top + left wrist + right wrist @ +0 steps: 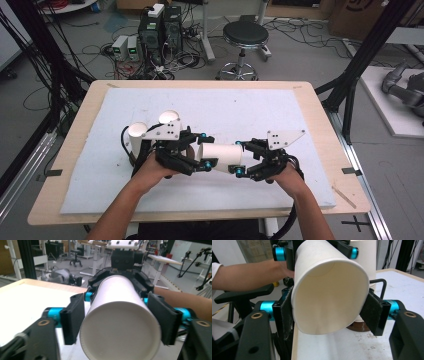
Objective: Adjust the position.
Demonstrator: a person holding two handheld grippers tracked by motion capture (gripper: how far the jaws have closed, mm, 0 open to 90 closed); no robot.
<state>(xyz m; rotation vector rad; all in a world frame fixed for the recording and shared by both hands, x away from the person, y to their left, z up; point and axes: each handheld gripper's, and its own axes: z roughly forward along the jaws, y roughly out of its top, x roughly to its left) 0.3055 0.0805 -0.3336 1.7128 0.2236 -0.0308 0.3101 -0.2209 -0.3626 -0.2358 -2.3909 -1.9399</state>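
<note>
A white paper cup lay sideways in the air just above the white mat, the left gripper clamped on its closed base end and the right gripper on its open rim. The rim was already pressed oval between the pads, so the cup seemed light, thin and easy to crush. A gentle hold near the stiffer base would probably be safer.

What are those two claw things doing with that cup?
A person holds a white paper cup sideways above the table, one hand-held gripper at each end. The left hand-held gripper clamps the closed bottom end; the right hand-held gripper squeezes the open rim. Two more cups stand behind the left hand.
</note>
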